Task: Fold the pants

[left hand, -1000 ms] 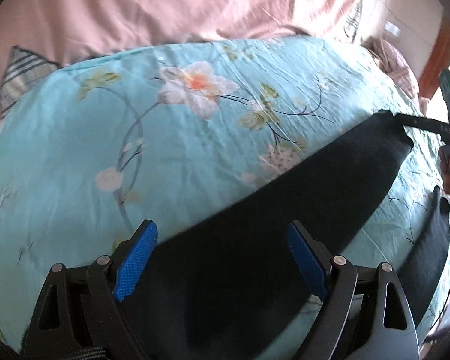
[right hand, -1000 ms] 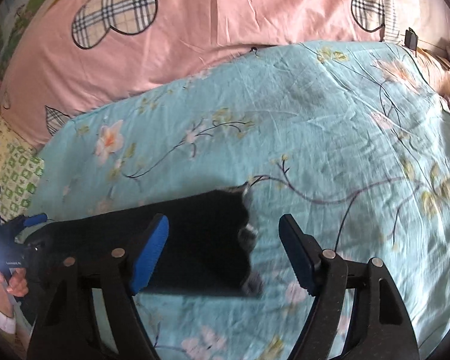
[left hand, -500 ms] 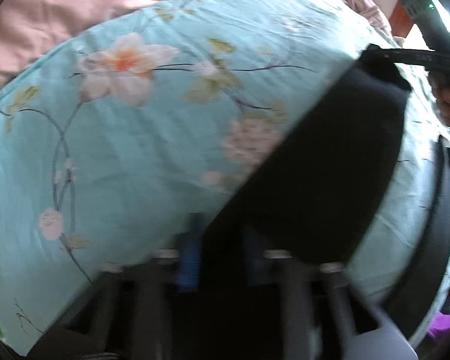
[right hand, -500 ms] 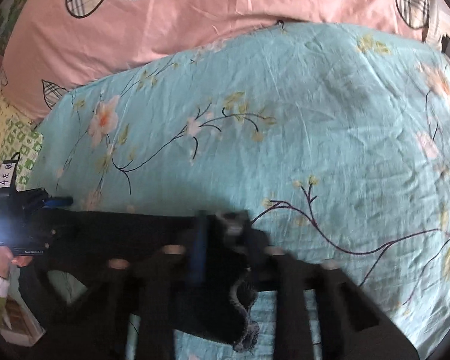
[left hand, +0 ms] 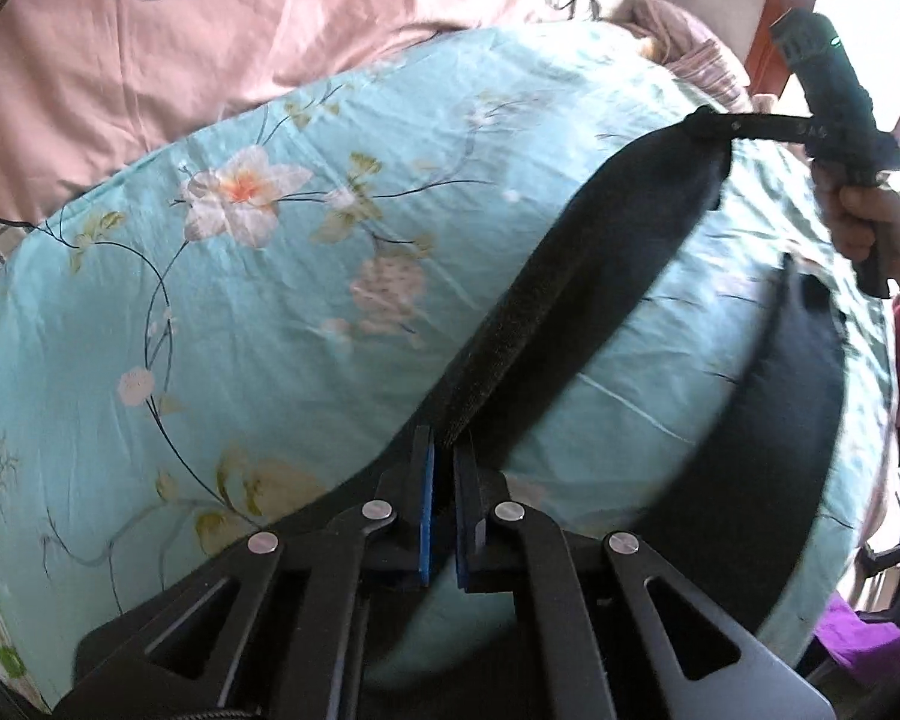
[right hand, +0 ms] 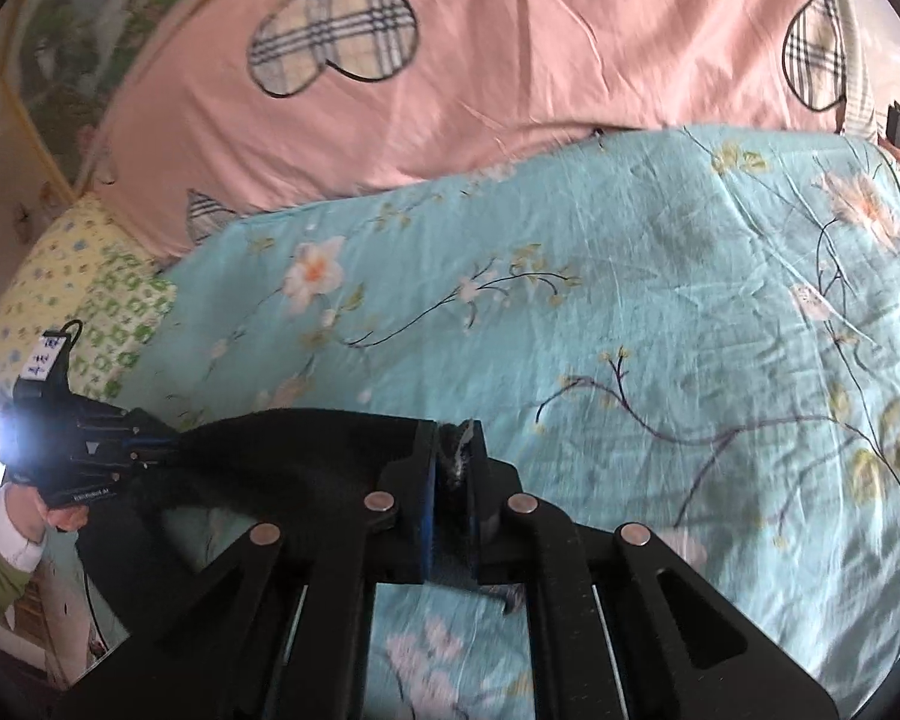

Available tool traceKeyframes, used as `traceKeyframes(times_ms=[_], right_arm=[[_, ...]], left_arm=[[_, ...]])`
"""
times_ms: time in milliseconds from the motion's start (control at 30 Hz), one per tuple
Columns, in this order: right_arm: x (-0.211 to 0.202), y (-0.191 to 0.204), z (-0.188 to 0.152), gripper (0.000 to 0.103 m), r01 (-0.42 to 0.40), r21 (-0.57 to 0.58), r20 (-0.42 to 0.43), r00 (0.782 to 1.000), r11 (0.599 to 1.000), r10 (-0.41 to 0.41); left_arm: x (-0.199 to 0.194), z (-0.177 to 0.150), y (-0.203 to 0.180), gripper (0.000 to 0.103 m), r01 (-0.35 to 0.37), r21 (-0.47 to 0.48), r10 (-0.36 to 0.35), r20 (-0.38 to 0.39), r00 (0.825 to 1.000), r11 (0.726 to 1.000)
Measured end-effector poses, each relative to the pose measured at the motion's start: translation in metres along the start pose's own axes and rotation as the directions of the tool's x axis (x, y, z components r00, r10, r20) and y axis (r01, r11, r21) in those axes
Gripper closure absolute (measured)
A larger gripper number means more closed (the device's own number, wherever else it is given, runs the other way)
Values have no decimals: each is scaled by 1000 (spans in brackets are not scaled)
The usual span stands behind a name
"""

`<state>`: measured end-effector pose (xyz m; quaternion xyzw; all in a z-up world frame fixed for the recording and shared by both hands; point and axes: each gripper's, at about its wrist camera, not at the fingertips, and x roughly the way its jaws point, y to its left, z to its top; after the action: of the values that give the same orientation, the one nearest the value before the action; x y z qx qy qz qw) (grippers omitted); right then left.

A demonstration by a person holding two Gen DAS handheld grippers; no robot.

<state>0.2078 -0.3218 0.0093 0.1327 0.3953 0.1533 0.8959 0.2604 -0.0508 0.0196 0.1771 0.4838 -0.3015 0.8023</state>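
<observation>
Black pants (left hand: 576, 300) stretch across the teal floral bed cover (left hand: 258, 300). One leg is held taut and raised between both grippers. My left gripper (left hand: 444, 450) is shut on the near end of that leg. My right gripper (right hand: 453, 438) is shut on the leg's frayed hem (right hand: 457, 462). In the left wrist view the right gripper (left hand: 711, 120) pinches the far end. In the right wrist view the left gripper (right hand: 168, 441) pinches the pants (right hand: 306, 456) at the left. The other leg (left hand: 786, 438) lies on the cover near the bed's right edge.
A pink quilt with plaid hearts (right hand: 450, 78) lies along the back of the bed. A yellow-green patterned pillow (right hand: 72, 294) is at the left. A wooden headboard post (left hand: 780, 6) stands at the far right. The bed edge drops off at the right (left hand: 870, 480).
Both grippers were open over the flat pant leg a second ago. They closed on its two ends and lifted it, so the leg now hangs taut between them.
</observation>
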Motion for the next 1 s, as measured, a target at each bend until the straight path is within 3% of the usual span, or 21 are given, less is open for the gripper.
traceKeyframes(times_ms=[367, 667, 1000], right_arm=[[-51, -4, -61, 95, -59, -34, 30, 998, 998, 60], [-82, -3, -105, 95, -111, -41, 67, 991, 993, 114], [-104, -3, -139, 95, -95, -49, 56, 994, 994, 97]], left_arm=[[-39, -46, -56, 100, 69, -39, -67, 44, 997, 997], [-45, -80, -87, 101, 85, -57, -82, 47, 996, 995], [-61, -99, -107, 101, 130, -100, -123, 74, 990, 986]])
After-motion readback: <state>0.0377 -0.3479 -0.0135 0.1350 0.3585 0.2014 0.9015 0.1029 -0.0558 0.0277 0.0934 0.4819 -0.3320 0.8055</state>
